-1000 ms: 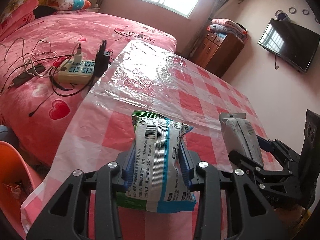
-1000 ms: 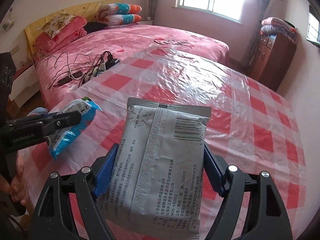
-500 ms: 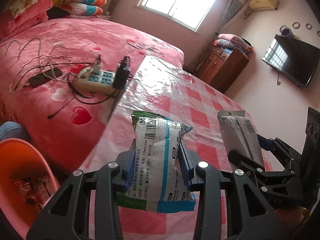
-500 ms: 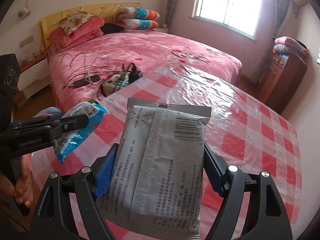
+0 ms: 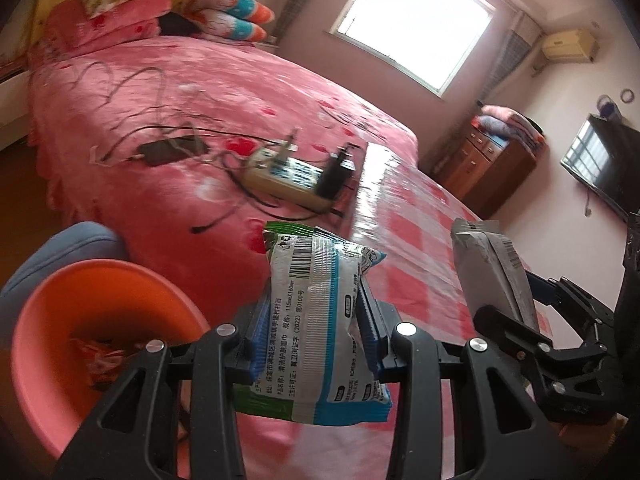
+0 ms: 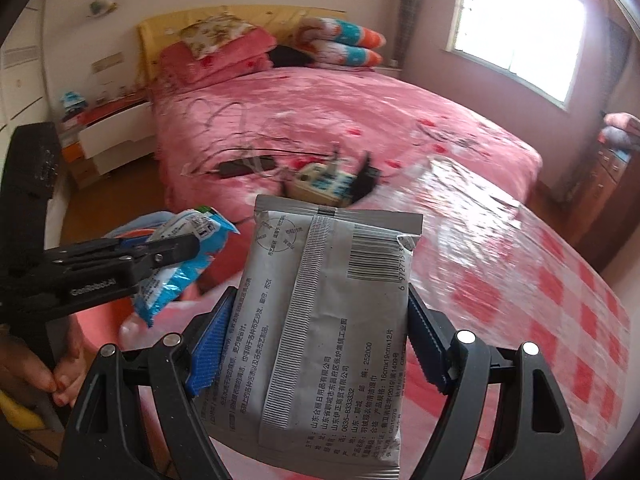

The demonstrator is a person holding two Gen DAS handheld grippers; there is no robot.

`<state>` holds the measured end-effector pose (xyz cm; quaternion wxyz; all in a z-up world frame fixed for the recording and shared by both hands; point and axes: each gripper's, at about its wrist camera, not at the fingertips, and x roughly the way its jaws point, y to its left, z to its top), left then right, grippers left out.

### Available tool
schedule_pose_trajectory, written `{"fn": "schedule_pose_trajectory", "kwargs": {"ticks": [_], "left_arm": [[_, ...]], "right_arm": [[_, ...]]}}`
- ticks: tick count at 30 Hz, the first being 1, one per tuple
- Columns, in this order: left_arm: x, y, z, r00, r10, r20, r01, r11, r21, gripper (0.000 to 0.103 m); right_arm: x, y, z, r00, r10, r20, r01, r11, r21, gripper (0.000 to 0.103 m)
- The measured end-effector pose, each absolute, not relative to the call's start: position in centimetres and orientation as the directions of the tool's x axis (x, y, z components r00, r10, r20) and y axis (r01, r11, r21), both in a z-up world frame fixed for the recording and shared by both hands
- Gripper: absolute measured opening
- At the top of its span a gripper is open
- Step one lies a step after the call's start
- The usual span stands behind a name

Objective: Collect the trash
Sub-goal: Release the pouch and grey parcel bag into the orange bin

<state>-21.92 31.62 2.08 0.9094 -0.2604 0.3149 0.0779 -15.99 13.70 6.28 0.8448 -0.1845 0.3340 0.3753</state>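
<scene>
Left wrist: blue-white wrapper (image 5: 320,320) upright in jaws.

Pink bed (image 5: 208,92) — power strip (image 5: 286,178), cables (image 5: 132,92), checkered plastic sheet (image 5: 416,240), pillows (image 5: 228,20)

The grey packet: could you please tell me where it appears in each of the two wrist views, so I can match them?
Left wrist view: the grey packet is at the right edge, seen side-on, clamped in the right gripper.
Right wrist view: the grey packet fills the centre foreground, between the blue fingers.
Shared landmark: the power strip on the pink bed.
</scene>
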Motion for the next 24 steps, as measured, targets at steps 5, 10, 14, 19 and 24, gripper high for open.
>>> {"fn": "schedule_pose_trajectory", "kwargs": {"ticks": [5, 10, 14, 19, 24], "left_arm": [[-24.3, 34.7, 1.5, 0.78, 0.04, -0.625, -0.379, 0.824, -0.42, 0.04], [-26.4, 37.5, 0.5, 0.76, 0.098, -0.643, -0.455, 0.786, -0.418, 0.04], [-27.8, 39.5, -0.4, 0.739, 0.135, -0.66, -0.507, 0.757, -0.412, 0.04], [-29.3, 41.4, -1.8, 0.711, 0.161, -0.685, -0.56, 0.719, -0.411, 0.04], [-30.5, 43.2, -3.2, 0.688, 0.177, -0.703, -0.602, 0.68, -0.418, 0.04]], "right_arm": [[-17.6, 17.5, 6.1, 0.427, 0.563, -0.707, -0.818, 0.575, -0.036, 0.079], [-19.1, 21.3, 5.4, 0.361, 0.595, -0.718, -0.866, 0.499, -0.021, 0.079], [-20.0, 23.9, 4.9, 0.309, 0.615, -0.726, -0.894, 0.448, -0.001, 0.079], [-21.3, 26.9, 4.0, 0.241, 0.636, -0.733, -0.921, 0.387, 0.033, 0.079], [-22.6, 29.3, 2.8, 0.172, 0.647, -0.743, -0.944, 0.323, 0.063, 0.08]]}}
